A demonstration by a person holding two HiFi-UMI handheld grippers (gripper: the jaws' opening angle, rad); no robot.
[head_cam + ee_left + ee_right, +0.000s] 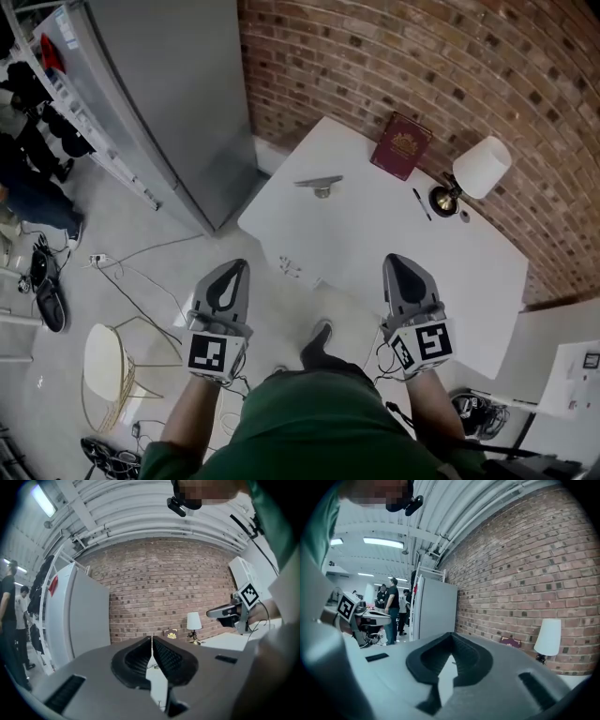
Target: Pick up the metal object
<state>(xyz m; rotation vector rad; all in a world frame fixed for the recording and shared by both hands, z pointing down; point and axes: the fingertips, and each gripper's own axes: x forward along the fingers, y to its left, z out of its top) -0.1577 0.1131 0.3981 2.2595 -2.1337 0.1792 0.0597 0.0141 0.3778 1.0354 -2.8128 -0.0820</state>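
Observation:
A small grey metal object (321, 185) with a flat top lies on the white table (375, 234), toward its far left side. My left gripper (237, 265) hangs shut and empty over the floor, short of the table's near left edge. My right gripper (395, 260) is shut too, empty, above the table's near edge. In the left gripper view the jaws (152, 639) meet at their tips with nothing between them, and the right gripper (227, 613) shows at the right. The right gripper view shows its jaws (451, 635) closed on nothing.
A dark red book (401, 145) and a small lamp with a white shade (473, 175) stand at the table's far side by the brick wall. A pen (422, 203) lies near the lamp. A tall grey cabinet (159, 94) stands left of the table. Cables and a wire chair (112, 370) are on the floor.

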